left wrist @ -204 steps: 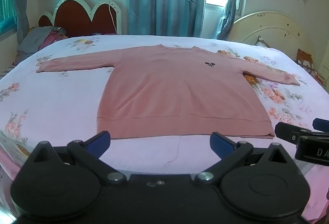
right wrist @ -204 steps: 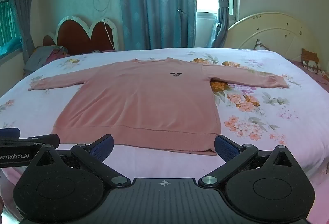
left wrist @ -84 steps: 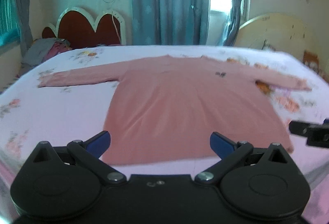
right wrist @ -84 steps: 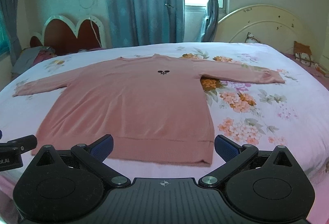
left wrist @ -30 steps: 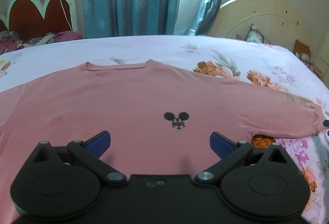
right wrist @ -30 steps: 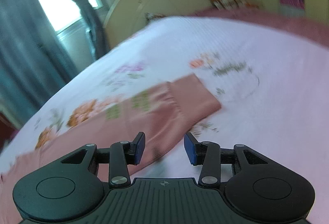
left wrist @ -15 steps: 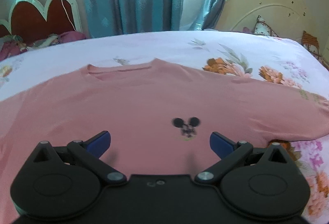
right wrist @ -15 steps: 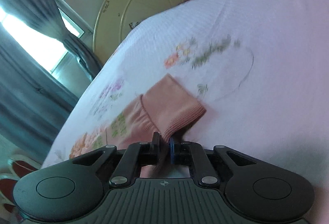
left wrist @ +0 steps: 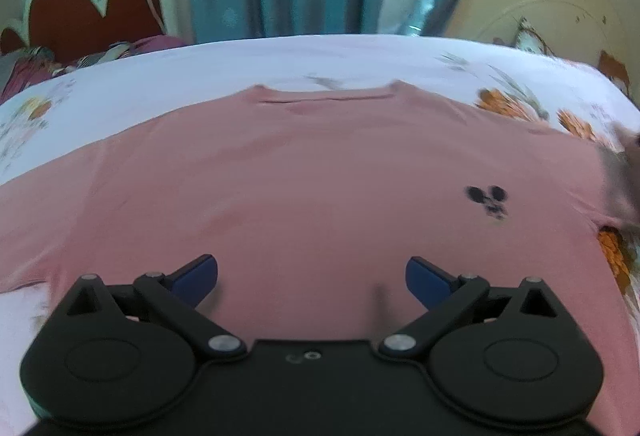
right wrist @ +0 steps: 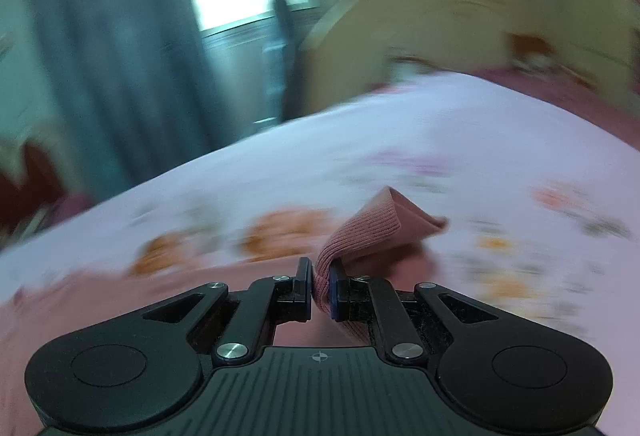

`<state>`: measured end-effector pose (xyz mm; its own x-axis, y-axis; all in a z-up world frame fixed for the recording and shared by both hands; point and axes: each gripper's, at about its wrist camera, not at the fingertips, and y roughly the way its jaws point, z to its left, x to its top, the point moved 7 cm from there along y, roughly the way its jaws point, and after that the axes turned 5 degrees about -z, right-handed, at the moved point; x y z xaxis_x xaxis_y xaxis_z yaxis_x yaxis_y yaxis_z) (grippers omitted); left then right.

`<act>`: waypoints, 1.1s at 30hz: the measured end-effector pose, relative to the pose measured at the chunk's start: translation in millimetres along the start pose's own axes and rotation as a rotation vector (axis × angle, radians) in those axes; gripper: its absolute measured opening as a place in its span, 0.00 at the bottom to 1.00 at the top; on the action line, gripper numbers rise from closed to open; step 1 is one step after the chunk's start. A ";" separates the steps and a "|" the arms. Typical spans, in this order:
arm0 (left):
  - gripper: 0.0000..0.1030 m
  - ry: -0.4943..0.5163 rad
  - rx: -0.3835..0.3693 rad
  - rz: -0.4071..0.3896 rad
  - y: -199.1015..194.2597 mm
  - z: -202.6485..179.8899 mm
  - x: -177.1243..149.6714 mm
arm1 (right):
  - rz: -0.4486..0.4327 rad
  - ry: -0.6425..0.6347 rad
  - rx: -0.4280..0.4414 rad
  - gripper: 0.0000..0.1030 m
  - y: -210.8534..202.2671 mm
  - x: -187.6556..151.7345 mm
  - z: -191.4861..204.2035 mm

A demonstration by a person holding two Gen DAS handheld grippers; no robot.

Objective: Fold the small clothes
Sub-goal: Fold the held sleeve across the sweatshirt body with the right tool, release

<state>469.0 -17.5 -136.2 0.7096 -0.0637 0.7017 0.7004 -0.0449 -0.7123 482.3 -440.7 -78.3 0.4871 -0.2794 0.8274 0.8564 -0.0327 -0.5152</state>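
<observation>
Since a second ago the right gripper (right wrist: 320,286) went from half-open jaws over the sleeve end to fully clamped on it, and that cuff (right wrist: 372,232) is now lifted off the bed instead of lying flat. Left side's view has slid too, so the little black mouse print (left wrist: 489,201) sits off past the right finger rather than between the two.

Going left to right: the left gripper (left wrist: 311,278) has its jaws spread wide, blue fingertips (left wrist: 196,276) well apart, nothing pinched. It hangs over the chest of the pink sweater (left wrist: 300,176), and I can't tell whether the tips actually touch the fabric. Straight ahead of the fingers is the neckline, and the body of the sweater lies flat on the floral bedsheet (left wrist: 168,76), filling the whole gap between the fingers and running out past both.

Right gripper: jaws squeezed nearly together with the ribbed cuff bunched between the pads. Fabric sticks up and forward out of the fingertips, folded over to the right. More pink cloth lies under and behind the fingers, with flowery sheet beyond. Background's really smeared there.
</observation>
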 end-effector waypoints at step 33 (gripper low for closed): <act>0.61 -0.207 -0.254 0.005 70.6 25.3 33.6 | 0.225 -0.223 0.090 0.38 -24.7 -120.3 143.7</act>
<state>544.3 2.4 -162.6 0.7320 0.1384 0.6671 0.6737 -0.2936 -0.6782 427.1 -268.3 -133.0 0.6829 -0.0525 0.7286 0.7297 0.0934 -0.6773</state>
